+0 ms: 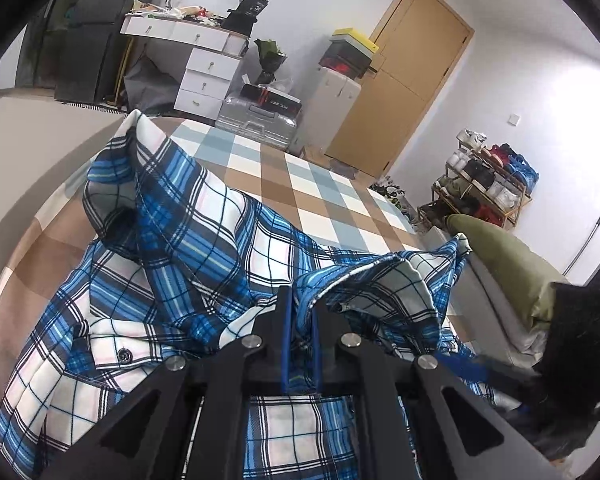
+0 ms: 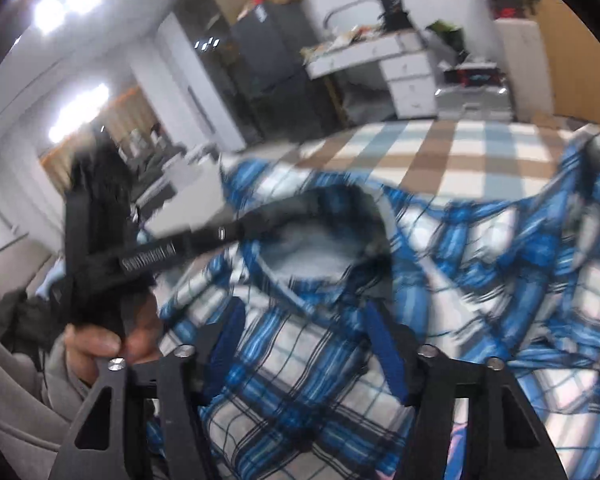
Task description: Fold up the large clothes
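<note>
Closest up, the left gripper (image 1: 300, 344) has its fingers (image 1: 286, 340) clenched on a bunched fold of the plaid shirt (image 1: 204, 220), which lies crumpled on the checked bed (image 1: 320, 184). Soft, light, floppy stuff, so I'd grab seams or the collar (image 2: 320, 236). Right gripper (image 2: 306, 344) is released, hovering roughly half open over the shirt front; whether its fingers brush it, can't tell.

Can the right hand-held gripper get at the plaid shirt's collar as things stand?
Probably yes. The right hand-held gripper is open above the plaid shirt, with the collar just beyond its fingertips and nothing between them, though the view is blurred.
</note>
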Tool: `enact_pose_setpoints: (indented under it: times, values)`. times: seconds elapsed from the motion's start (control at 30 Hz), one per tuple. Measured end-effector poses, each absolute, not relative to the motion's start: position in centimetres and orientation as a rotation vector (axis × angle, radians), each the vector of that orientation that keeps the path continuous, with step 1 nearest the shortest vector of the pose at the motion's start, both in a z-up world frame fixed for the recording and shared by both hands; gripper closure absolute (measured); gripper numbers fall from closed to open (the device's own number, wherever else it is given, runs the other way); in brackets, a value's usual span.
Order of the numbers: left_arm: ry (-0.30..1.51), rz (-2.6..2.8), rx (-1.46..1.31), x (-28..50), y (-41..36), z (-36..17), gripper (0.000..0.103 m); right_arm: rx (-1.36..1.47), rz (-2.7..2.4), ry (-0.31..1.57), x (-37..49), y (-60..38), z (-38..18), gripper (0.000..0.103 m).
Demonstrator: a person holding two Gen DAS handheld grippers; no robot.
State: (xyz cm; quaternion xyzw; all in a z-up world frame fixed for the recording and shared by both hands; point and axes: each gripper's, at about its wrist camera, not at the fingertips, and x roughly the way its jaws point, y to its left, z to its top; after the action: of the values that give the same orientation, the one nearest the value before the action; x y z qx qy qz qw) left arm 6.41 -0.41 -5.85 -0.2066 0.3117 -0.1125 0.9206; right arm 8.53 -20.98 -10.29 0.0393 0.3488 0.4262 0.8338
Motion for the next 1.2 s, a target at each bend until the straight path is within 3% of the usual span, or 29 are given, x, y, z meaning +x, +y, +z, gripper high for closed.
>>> enact_pose_setpoints:
  times: [0.1, 0.2, 0.27, 0.57, 0.7, 0.77, 0.9, 1.2]
  values:
    - [0.647, -0.239, -0.412, 6.0, -0.5, -5.9, 0.099, 0.070, 0.912, 0.817, 9.8, -18.8, -12.2, 0.058]
    - [0.657, -0.244, -0.386, 5.8, -0.6, -5.9, 0.099, 0.039, 0.895, 0.838, 10.8, -17.2, -13.2, 0.087]
    - [0.673, -0.248, -0.349, 5.6, -0.9, -6.1, 0.099, 0.031, 0.861, 0.818, 11.2, -17.1, -12.9, 0.094]
    - [0.844, -0.297, -0.177, 5.1, -2.6, -8.7, 0.093, 0.093, 0.816, 0.828, 11.7, -18.0, -12.8, 0.092]
    - [0.817, -0.343, -0.194, 4.1, -2.2, -7.6, 0.079, 0.101, 0.806, 0.833, 12.0, -18.1, -12.8, 0.092]
    - [0.801, -0.357, -0.190, 3.7, -2.0, -7.0, 0.079, 0.090, 0.792, 0.835, 11.8, -18.4, -12.4, 0.090]
    - [0.762, -0.366, -0.236, 4.1, -1.2, -5.4, 0.079, 0.085, 0.792, 0.780, 10.7, -20.1, -10.7, 0.072]
    - [0.667, -0.375, -0.363, 11.7, -3.2, -4.8, 0.077, 0.240, 0.677, 0.699, 10.6, -26.4, -8.5, 0.071]
